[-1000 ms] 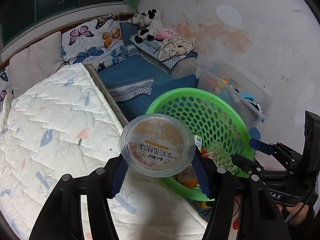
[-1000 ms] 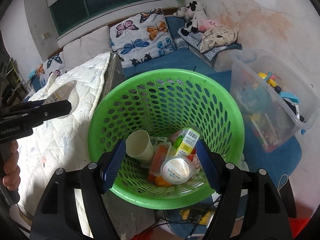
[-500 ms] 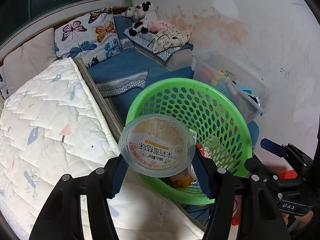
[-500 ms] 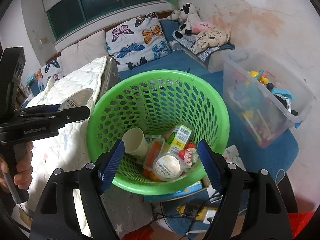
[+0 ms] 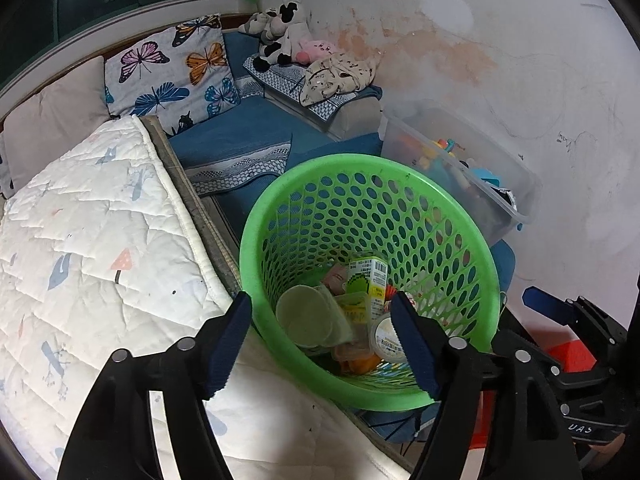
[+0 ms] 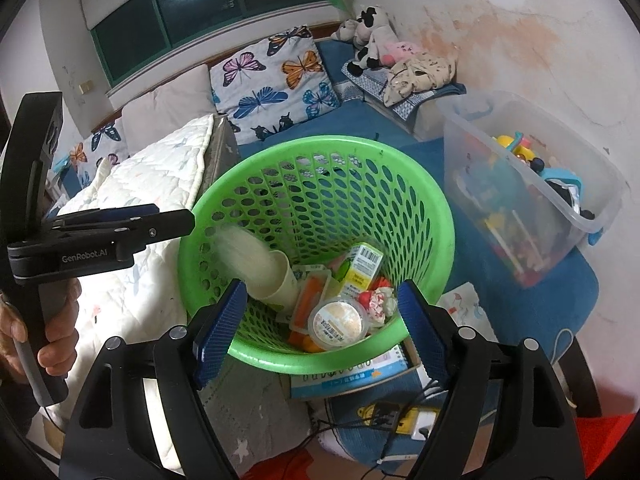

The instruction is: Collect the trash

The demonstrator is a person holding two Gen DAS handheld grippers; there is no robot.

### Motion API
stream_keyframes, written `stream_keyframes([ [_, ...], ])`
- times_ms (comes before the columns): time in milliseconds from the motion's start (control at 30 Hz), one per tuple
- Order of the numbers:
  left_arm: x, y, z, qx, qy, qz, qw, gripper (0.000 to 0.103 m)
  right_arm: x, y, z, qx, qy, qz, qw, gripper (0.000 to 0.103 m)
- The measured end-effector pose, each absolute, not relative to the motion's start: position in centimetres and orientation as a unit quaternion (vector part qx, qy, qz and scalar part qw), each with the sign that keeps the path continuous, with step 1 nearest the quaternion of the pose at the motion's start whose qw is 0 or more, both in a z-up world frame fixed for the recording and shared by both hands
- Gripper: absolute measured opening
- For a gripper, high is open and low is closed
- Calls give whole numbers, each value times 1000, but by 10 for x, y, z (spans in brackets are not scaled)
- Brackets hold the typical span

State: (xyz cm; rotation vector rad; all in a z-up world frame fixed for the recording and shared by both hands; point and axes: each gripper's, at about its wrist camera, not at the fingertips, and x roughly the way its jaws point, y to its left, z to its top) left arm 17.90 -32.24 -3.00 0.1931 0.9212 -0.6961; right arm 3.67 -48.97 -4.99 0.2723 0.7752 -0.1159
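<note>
Now the round lidded cup lies in the green basket, at 6 o'clock among a paper cup and a carton. Both the left hand-held gripper and the right hand-held gripper are spread wide, grasping nothing. The bed lies at 9 o'clock, a clear toy bin at 2.

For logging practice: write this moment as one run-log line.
left gripper: open, empty | right gripper: open, empty | blurred cup: in green basket
</note>
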Motion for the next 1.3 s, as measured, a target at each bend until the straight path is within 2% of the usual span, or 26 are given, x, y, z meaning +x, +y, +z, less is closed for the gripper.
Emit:
stream_keyframes([
  [333,176,-303,-20,75,428,-324,840,70,33,-476,-45,132,373,-46,917,78],
  [433,173,-291,-15,74,424,-314,846,74,34,-469,-45,131,373,-38,918,78],
  [933,165,-201,-1,40,416,-249,874,80,42,-410,-32,118,364,13,924,81],
  [967,164,-195,0,38,415,-243,876,83,42,-404,-31,117,364,16,924,81],
  [1300,149,-126,8,27,390,-177,903,93,47,-358,-20,100,356,50,928,88],
])
